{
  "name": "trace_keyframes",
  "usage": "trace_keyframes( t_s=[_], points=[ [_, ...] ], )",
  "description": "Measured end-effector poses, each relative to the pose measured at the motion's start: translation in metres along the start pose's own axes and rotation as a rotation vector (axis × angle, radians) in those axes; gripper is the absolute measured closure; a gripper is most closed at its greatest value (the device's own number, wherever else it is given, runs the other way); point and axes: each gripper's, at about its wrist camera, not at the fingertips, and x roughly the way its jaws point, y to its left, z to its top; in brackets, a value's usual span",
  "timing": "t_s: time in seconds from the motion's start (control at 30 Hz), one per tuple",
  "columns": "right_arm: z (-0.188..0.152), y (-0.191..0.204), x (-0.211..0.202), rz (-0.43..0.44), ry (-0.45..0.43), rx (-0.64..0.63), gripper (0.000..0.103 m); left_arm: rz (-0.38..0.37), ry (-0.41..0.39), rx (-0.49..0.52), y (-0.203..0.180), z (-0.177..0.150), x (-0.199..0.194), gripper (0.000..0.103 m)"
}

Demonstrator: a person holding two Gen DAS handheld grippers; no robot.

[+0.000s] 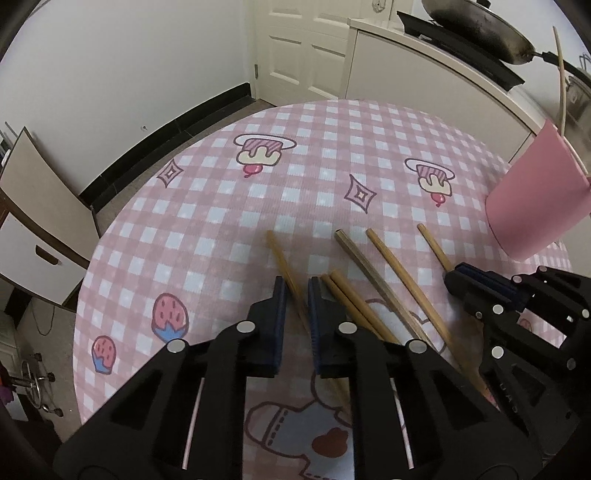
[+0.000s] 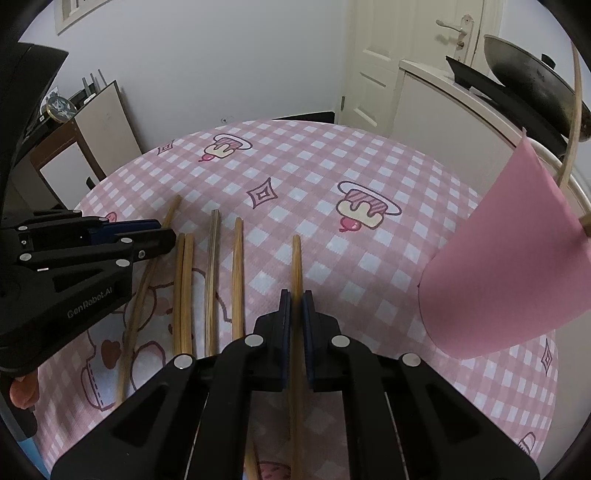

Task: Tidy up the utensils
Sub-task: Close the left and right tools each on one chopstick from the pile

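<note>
Several bamboo chopsticks lie side by side on the pink checked tablecloth point(image 1: 221, 192). My left gripper point(image 1: 297, 291) is shut on the leftmost chopstick point(image 1: 277, 251), which runs between its blue pads. In the right wrist view the left gripper point(image 2: 168, 232) comes in from the left over that same chopstick point(image 2: 173, 210). My right gripper point(image 2: 296, 299) is shut on the rightmost chopstick point(image 2: 296, 258); in the left wrist view this gripper point(image 1: 456, 275) sits at the right on its chopstick point(image 1: 432, 243). A pink cup point(image 1: 532, 195) point(image 2: 498, 266) stands at the right with one chopstick point(image 2: 574, 122) in it.
Between the two held sticks lie a touching pair point(image 2: 184, 280), a darker stick point(image 2: 212, 266) and one more point(image 2: 238, 273). Behind the table a white counter carries a dark wok point(image 1: 480, 33) point(image 2: 532, 85). A low cabinet point(image 1: 37, 229) stands past the table's left edge.
</note>
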Motion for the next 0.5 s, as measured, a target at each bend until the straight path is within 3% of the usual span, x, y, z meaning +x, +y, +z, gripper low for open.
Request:
trace_keyframes(
  t_s=[0.23, 0.5],
  points=[
    [-0.004, 0.004, -0.024, 0.018, -0.037, 0.002, 0.098, -0.080, -0.025, -0.050, 0.014, -0.008, -0.027, 0.098],
    [-0.004, 0.016, -0.089, 0.056, -0.158, -0.005, 0.098, -0.154, -0.158, -0.034, 0.009, -0.016, -0.108, 0.098]
  ],
)
